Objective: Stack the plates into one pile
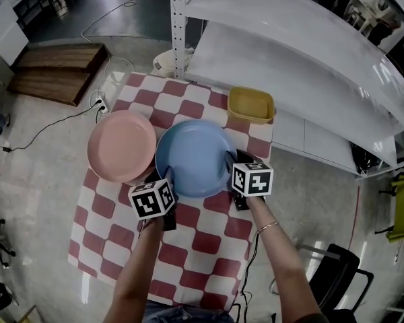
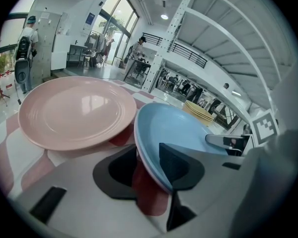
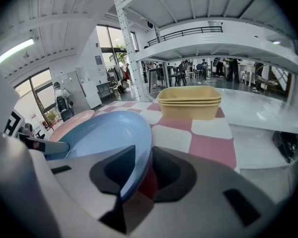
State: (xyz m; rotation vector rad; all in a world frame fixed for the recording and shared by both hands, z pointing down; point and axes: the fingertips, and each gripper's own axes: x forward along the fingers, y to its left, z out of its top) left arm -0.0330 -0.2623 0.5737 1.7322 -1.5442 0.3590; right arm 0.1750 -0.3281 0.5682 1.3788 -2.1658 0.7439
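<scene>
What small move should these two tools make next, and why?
Probably squeeze both shut: the left tool and right tool each straddle the round blue plate at its rim, gaps showing, so neither seems to grip it yet for lifting onto the round pink plate.

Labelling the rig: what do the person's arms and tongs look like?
Left tongs and right tongs: grey bodies, black pads, each topped by a white cube with black square markers. No sleeves; thin bracelet on right wrist.
</scene>
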